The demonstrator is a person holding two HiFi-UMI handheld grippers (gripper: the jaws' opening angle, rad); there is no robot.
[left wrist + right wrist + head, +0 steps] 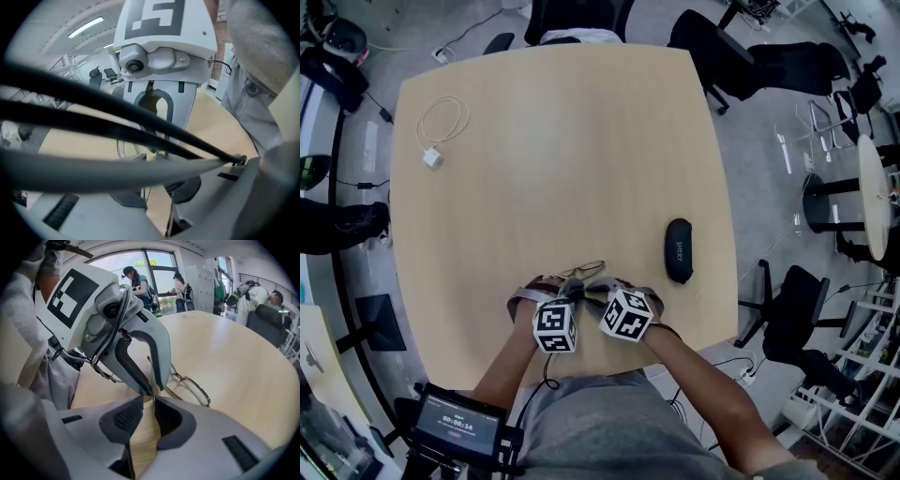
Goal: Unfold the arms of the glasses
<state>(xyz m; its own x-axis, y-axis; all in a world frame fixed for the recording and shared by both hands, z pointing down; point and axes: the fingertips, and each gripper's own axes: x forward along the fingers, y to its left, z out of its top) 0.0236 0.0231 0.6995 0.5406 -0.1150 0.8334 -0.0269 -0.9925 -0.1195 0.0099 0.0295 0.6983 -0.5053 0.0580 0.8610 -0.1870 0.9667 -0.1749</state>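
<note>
The glasses (584, 269) are found on the table (562, 141) near its front edge, just beyond the tips of both grippers and well apart from the black case (679, 249). The left gripper (149, 158) is seen with its jaws drawn narrow. A thin wire, judged to be one arm of the glasses, runs between them, but no firm pinch on it can be confirmed. The right gripper (149, 399) is likewise held narrow, tip to tip with the left one. Bare table shows through its gap and nothing is clearly held. One lens rim is seen lying low on the wood in the right gripper view, but how far either arm is swung out cannot be made out. The task is therefore judged to be at its working stage: the glasses have been reached and both claws set at them, but no arm can be counted as unfolded, so both are taken as left to do.
</note>
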